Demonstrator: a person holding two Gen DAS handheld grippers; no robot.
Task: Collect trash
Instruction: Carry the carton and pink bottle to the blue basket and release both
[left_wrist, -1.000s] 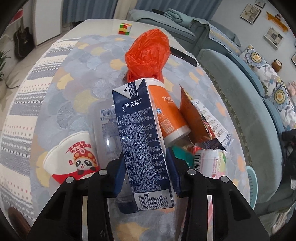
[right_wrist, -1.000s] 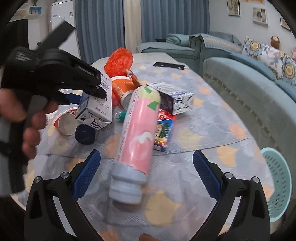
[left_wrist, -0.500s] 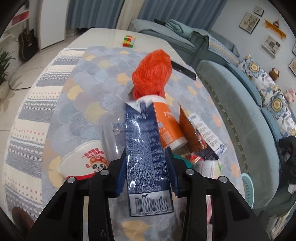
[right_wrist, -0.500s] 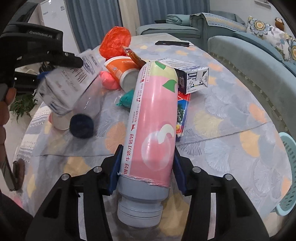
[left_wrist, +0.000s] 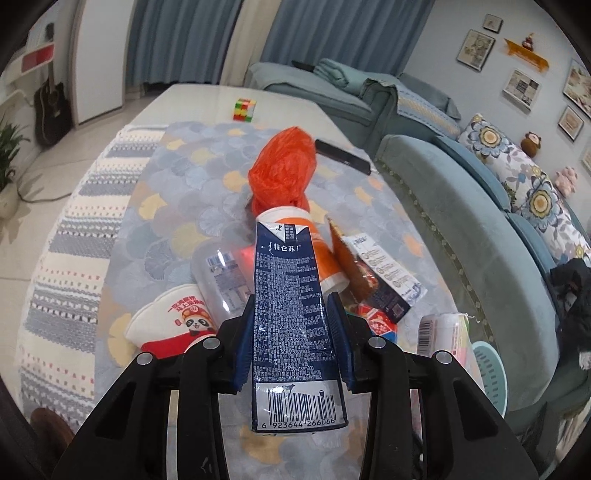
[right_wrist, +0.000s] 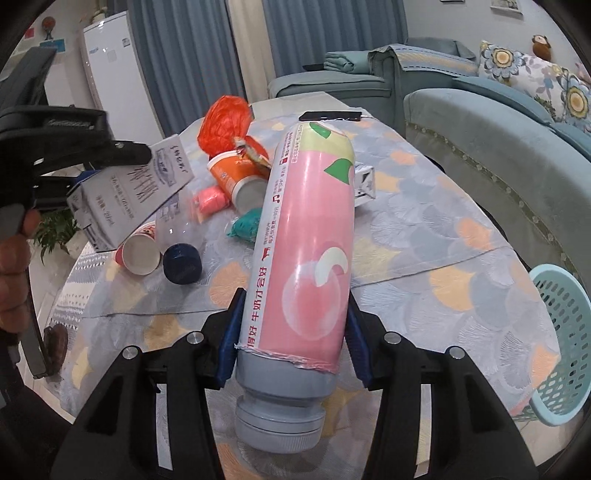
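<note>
My left gripper (left_wrist: 291, 314) is shut on a dark blue milk carton (left_wrist: 290, 295), held above the table with its barcode end toward the camera. In the right wrist view the same carton (right_wrist: 133, 195) hangs tilted at the left, a hand behind it. My right gripper (right_wrist: 293, 306) is shut on a pink drink bottle (right_wrist: 306, 229) with a grey cap end nearest the camera. More trash lies on the patterned tablecloth (right_wrist: 424, 258): an orange plastic bag (left_wrist: 282, 173), an orange cup (left_wrist: 325, 258), a panda paper cup (left_wrist: 173, 321), a clear bottle (left_wrist: 221, 277) and a snack wrapper (left_wrist: 369, 273).
A turquoise basket (right_wrist: 561, 339) stands beside the table's right edge, in front of a blue sofa (left_wrist: 480, 240). A black remote (left_wrist: 341, 155) and a colour cube (left_wrist: 244, 109) lie at the far end. A dark blue cap (right_wrist: 182, 265), pink and teal lumps and a white carton (right_wrist: 364, 184) lie mid-table.
My right gripper closed on the pink bottle, which had lain loose between wide jaws. My left gripper rose with the milk carton, which now sits straighter between the pads.
</note>
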